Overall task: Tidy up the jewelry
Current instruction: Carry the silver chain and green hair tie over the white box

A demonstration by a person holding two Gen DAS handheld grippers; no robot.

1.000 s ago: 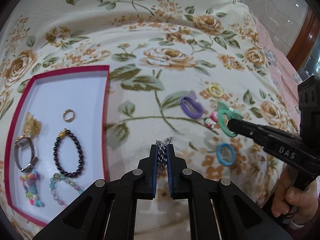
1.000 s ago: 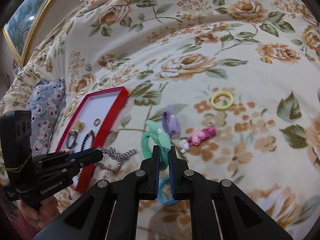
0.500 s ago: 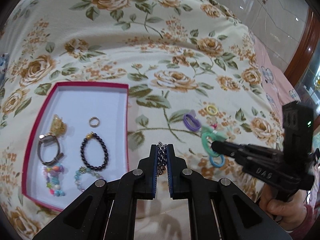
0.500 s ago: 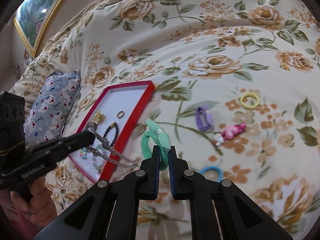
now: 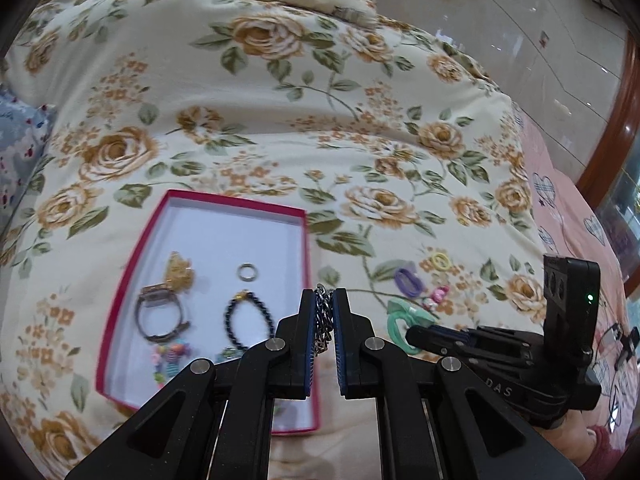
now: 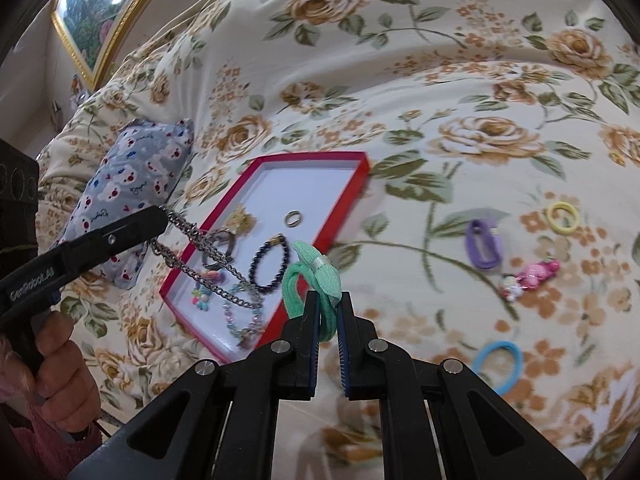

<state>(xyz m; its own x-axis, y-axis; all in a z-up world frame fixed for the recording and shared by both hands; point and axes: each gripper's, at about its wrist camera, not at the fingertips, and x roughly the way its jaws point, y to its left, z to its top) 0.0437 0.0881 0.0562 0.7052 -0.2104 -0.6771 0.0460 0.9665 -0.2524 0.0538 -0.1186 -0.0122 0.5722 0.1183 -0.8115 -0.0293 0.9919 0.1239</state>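
Observation:
My left gripper (image 5: 324, 300) is shut on a silver chain (image 5: 323, 320); in the right wrist view the silver chain (image 6: 208, 256) dangles in long loops over the red-rimmed tray (image 6: 360, 168). My right gripper (image 6: 328, 312) is shut on a green hair tie with a bow (image 6: 314, 276), held above the tray's near right side. The tray (image 5: 304, 216) holds a ring (image 5: 247, 271), a dark bead bracelet (image 5: 246, 320), a watch (image 5: 160, 316), a gold piece (image 5: 178, 270) and colourful bead strings (image 5: 170, 356).
On the floral bedspread to the tray's right lie a purple hair tie (image 6: 482, 244), a yellow hair tie (image 6: 563, 218), a pink clip (image 6: 532, 274) and a blue hair tie (image 6: 498, 364). A blue patterned pillow (image 6: 136, 184) lies left of the tray. A framed picture (image 6: 96, 12) hangs behind.
Both grippers have moved left toward the tray. The left one rose with the chain, which now hangs over the tray; the right one carried the green hair tie to the tray's edge.

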